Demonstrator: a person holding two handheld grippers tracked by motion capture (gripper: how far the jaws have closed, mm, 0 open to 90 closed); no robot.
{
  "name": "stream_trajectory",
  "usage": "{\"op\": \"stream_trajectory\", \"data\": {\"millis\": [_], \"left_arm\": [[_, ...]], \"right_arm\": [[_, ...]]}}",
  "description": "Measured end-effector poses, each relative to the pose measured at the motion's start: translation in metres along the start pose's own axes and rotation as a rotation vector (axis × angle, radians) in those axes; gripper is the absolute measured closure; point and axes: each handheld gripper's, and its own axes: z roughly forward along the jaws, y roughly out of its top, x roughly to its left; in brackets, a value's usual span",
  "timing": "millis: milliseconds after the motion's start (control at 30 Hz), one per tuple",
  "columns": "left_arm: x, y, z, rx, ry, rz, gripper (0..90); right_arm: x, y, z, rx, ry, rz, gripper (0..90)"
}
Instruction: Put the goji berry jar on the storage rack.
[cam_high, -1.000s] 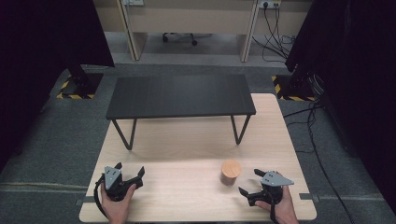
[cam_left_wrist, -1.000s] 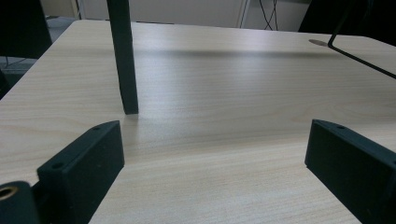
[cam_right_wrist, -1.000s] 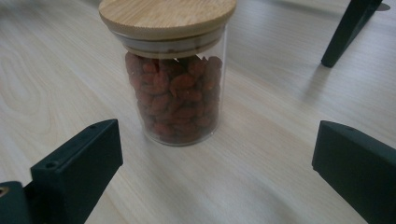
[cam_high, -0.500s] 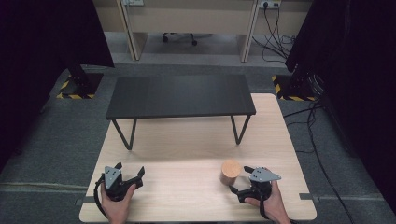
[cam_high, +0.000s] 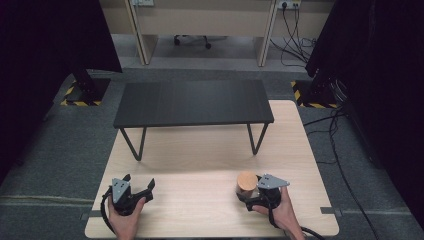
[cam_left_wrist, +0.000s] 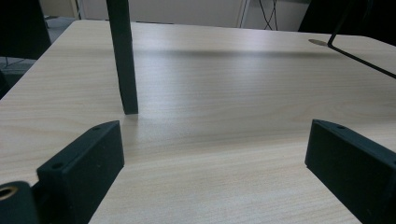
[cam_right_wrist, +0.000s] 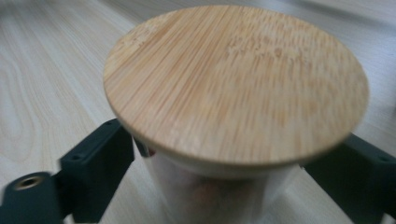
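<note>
A glass jar with a round bamboo lid (cam_high: 246, 180) stands on the light wooden tabletop (cam_high: 200, 150), near its front right. My right gripper (cam_high: 250, 194) reaches it from the right. In the right gripper view the lid (cam_right_wrist: 233, 79) looms close, and the gripper (cam_right_wrist: 219, 186) is open, one black jaw on each side of the glass body; whether they touch the glass I cannot tell. My left gripper (cam_high: 138, 181) rests at the front left, open, with only bare wood between its jaws (cam_left_wrist: 215, 154).
A low black table (cam_high: 192, 102) on thin metal legs stands across the back of the wooden top; one leg (cam_left_wrist: 122, 56) rises just ahead of the left gripper. Cables (cam_high: 335, 150) run over the floor to the right.
My right gripper has slid left, from beside the jar to straddling it. The left gripper has stayed in place.
</note>
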Motion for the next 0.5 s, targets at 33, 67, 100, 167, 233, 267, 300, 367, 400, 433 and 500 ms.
{"op": "stream_trajectory", "data": {"millis": [33, 67, 100, 167, 233, 267, 300, 367, 400, 433, 500], "left_arm": [[-0.0001, 0.0000, 0.0000, 0.000, 0.000, 0.000, 3.7], [-0.0001, 0.0001, 0.0000, 0.000, 0.000, 0.000, 3.7], [-0.0001, 0.0002, 0.0001, 0.001, 0.000, 0.000, 3.7], [-0.0002, 0.0004, 0.0003, 0.002, 0.000, 0.002, 3.7], [-0.0005, 0.0002, 0.0000, 0.002, 0.001, 0.004, 3.7], [-0.0006, 0.0000, -0.0001, 0.000, 0.002, 0.005, 3.7], [-0.0007, -0.0002, -0.0002, -0.001, 0.002, 0.005, 3.7], [-0.0007, -0.0003, -0.0002, -0.001, 0.002, 0.005, 3.7], [-0.0007, -0.0002, -0.0003, -0.001, 0.002, 0.006, 3.7], [-0.0008, -0.0001, -0.0002, -0.001, 0.002, 0.005, 3.7], [-0.0006, 0.0001, 0.0000, 0.001, 0.001, 0.004, 3.7]], "right_arm": [[0.0009, 0.0009, 0.0012, 0.001, -0.005, 0.001, 18.0], [0.0009, 0.0012, 0.0020, 0.001, -0.005, 0.000, 21.4], [0.0008, 0.0013, 0.0022, 0.000, -0.004, -0.002, 25.2], [0.0022, 0.0014, 0.0023, 0.000, -0.009, -0.007, 26.0], [0.0032, 0.0013, 0.0022, 0.000, -0.014, -0.008, 26.1], [0.0035, 0.0013, 0.0022, 0.000, -0.015, -0.009, 26.1], [0.0036, 0.0012, 0.0022, -0.001, -0.016, -0.008, 26.1], [0.0037, 0.0012, 0.0021, -0.001, -0.016, -0.008, 26.1], [0.0038, 0.0011, 0.0020, -0.001, -0.017, -0.008, 26.2], [0.0046, 0.0010, 0.0020, -0.002, -0.021, -0.006, 26.2], [0.0063, 0.0005, 0.0020, -0.006, -0.026, -0.008, 26.2]]}}
